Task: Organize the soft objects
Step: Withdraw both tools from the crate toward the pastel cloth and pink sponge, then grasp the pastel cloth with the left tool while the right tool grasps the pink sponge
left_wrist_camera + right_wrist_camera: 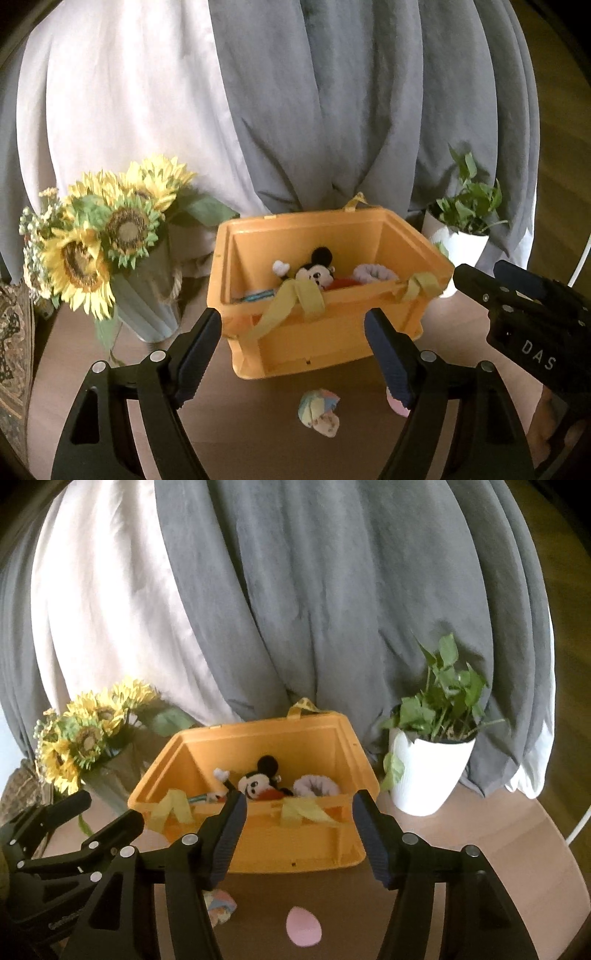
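Hovering left tool [293, 349] and right tool [297, 832], jaws spread, facing orange bin [295, 843]

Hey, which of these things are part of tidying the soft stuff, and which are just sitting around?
Job:
orange bin
Mickey plush, in bin
fluffy ring, in bin
pastel cloth, on table
pink egg, on table

Just there:
sunflowers
potted plant
curtains
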A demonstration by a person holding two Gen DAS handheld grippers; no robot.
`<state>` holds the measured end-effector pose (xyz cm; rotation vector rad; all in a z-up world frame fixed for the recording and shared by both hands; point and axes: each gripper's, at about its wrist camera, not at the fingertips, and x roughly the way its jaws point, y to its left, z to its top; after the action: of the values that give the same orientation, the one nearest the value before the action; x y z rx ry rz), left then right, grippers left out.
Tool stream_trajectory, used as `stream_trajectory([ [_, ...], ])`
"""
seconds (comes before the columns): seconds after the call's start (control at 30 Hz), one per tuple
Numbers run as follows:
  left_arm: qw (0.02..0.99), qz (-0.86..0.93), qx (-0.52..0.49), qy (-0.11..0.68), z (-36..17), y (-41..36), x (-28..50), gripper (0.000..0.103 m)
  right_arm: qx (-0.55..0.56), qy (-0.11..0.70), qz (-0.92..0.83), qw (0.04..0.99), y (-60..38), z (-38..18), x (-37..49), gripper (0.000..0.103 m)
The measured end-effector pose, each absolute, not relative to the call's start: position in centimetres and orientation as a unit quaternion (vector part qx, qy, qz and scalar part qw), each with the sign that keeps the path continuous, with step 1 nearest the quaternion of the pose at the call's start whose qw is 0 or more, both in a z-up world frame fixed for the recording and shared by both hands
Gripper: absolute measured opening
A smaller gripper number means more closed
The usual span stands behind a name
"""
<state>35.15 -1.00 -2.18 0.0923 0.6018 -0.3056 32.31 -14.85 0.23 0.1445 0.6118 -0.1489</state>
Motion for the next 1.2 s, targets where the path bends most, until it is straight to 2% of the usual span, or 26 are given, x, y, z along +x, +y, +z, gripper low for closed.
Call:
stream_trajectory([
  [0.6, 0.917, -0.167, 0.06, 0.357, -6.6, -1.5, 33.8, 0.08, 0.066, 0.379, -0.065, 0.921, -14.7, -4.3, 30.8, 0.061],
  [1.2, 0.866, -0.193, 0.066, 0.456, -12.3, -2.6, 35.9, 0.08, 0.086, 0.484, -0.042, 0.87, -15.2, -10.0, 32.0, 0.061],
])
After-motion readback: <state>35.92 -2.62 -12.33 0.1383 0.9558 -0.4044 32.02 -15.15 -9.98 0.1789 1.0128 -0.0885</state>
